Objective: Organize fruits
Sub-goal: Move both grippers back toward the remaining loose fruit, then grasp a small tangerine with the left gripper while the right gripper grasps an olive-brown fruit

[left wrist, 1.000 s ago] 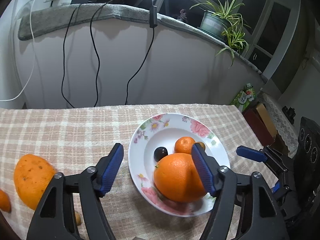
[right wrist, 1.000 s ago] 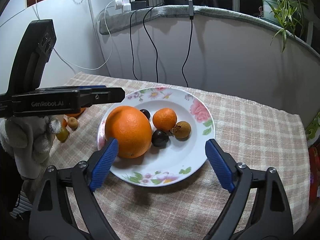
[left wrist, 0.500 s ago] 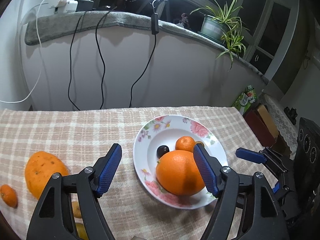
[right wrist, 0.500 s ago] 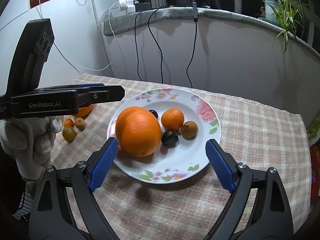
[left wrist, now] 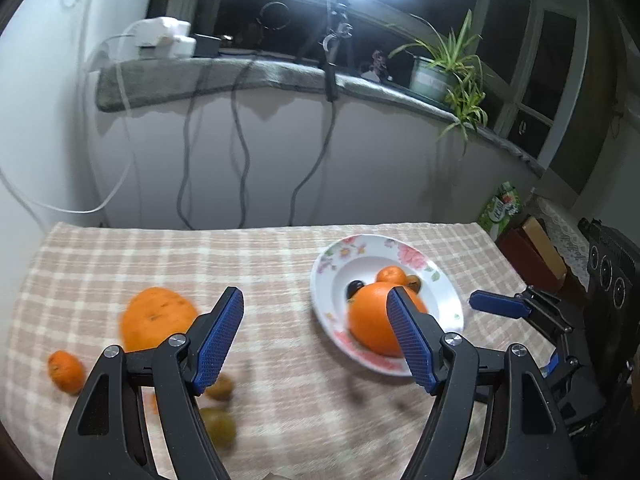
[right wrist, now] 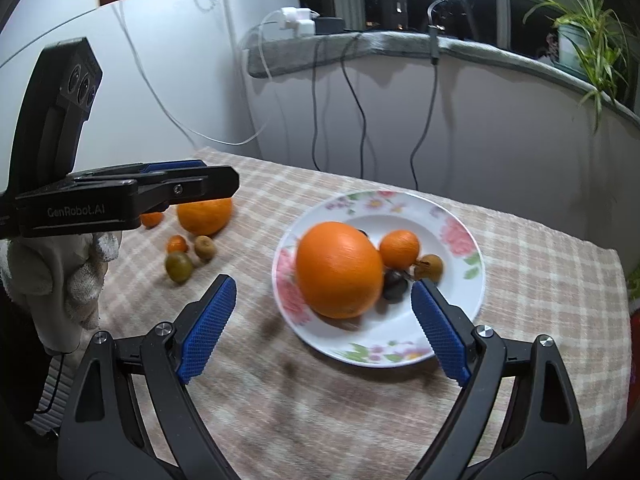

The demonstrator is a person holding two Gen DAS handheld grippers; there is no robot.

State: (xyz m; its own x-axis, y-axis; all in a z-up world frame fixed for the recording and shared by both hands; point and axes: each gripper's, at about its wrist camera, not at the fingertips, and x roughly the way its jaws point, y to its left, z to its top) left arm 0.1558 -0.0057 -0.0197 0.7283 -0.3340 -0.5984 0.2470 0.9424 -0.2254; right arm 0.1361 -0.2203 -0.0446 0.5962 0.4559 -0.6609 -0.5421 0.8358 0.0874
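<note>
Left claw (left wrist: 316, 340): nearest item in the left wrist view; pads spread, nothing between them, poised over bare checked cloth.

Right claw (right wrist: 324, 328): pads spread wide and empty, above the near rim of the plate.

Surface (left wrist: 280, 248): covered in beige plaid cloth.

Loose fruit, left side of the surface: two greenish-brown kiwis (left wrist: 218, 426) nearest, beside the left claw's left finger; a small mandarin (left wrist: 66, 372) at the far left; a large speckled orange (left wrist: 156, 318) just behind.

Floral plate (left wrist: 452, 300), right of centre: holds a large orange (left wrist: 372, 320) at its near-left, with a small mandarin, a brown fruit and dark round fruits behind it, all close together.

Step in hand, as judged: fetching the next loose fruit for the plate. Advice: swing the left claw left toward the kiwis, centre one between the pads, close gently as the skin is soft, and set it in the bare right part of the plate, clear of the large orange, which could roll.

Far: grey ledge with cables and potted plant (left wrist: 440, 72).
</note>
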